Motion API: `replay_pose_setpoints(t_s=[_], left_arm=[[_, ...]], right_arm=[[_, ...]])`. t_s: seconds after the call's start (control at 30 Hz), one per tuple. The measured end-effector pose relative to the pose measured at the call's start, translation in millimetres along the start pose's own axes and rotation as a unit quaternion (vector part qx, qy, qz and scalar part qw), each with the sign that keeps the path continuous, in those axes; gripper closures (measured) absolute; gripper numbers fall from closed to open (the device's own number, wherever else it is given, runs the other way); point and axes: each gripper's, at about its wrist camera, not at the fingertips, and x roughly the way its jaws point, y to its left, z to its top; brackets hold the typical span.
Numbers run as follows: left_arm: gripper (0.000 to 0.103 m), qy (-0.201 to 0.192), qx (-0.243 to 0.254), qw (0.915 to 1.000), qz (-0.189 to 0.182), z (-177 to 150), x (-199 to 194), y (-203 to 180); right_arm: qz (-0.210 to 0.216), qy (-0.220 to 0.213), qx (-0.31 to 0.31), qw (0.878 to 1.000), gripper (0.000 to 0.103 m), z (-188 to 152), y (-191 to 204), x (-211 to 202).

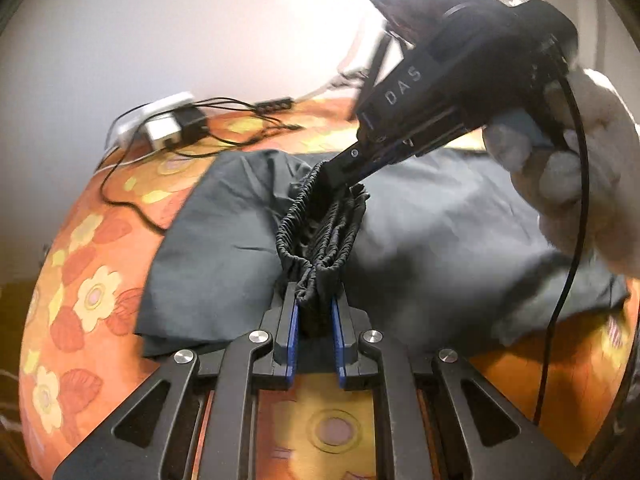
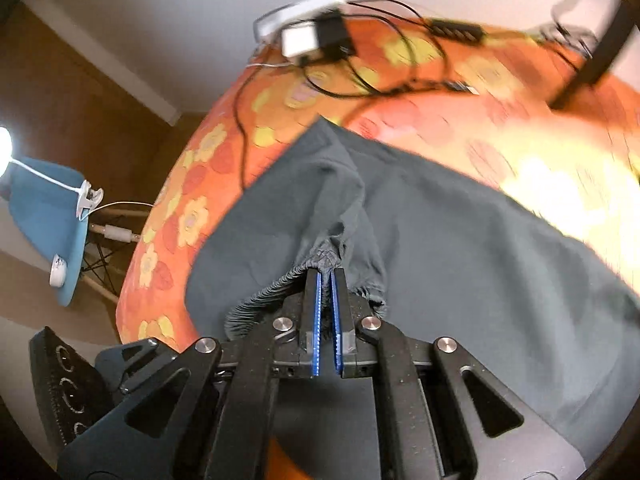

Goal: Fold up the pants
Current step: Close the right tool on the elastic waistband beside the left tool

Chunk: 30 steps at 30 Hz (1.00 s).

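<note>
A white power strip (image 1: pixel 160 118) with black plugs and cables lay at the far left of the orange flowered cloth (image 1: pixel 92 264). The dark grey pants (image 1: pixel 224 240) lay spread across that cloth, their gathered waistband (image 1: pixel 320 232) lifted in the middle. The left gripper (image 1: pixel 314 308) was pinching one bunched end of the waistband between its blue pads. To the right, the right gripper (image 1: pixel 352 178), held by a white-gloved hand (image 1: pixel 576 176), came in from above with its jaws pressed together on the other end of the waistband (image 2: pixel 280 284); its own view showed the elastic caught between the nearly touching pads (image 2: pixel 318 308). A blue chair (image 2: pixel 52 216) stood beside the table.
</note>
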Motion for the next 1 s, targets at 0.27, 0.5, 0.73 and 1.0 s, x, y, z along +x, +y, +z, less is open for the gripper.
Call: replay_pose_setpoints(t_s=[0.27, 0.5, 0.73, 1.0], left_arm=[[0.09, 0.012, 0.066, 0.9975, 0.02, -4.7, 0.0, -25.5], [0.09, 0.012, 0.076, 0.9964, 0.037, -2.2, 0.7, -29.3], [0.09, 0.006, 0.093, 0.9948, 0.041, -4.0, -1.8, -42.5], [0.087, -0.003, 0.112, 0.9923, 0.053, -8.1, -6.8, -52.6]], right_arm=[[0.017, -0.007, 0.098, 0.995, 0.05, -35.2, -45.4, -28.3], [0.092, -0.013, 0.2, 0.975, 0.039, -52.4, -64.5, -27.9], [0.123, -0.02, 0.235, 0.964, 0.036, -54.1, -54.3, -17.5], [0.074, -0.006, 0.217, 0.973, 0.058, -41.5, -40.2, 7.6]])
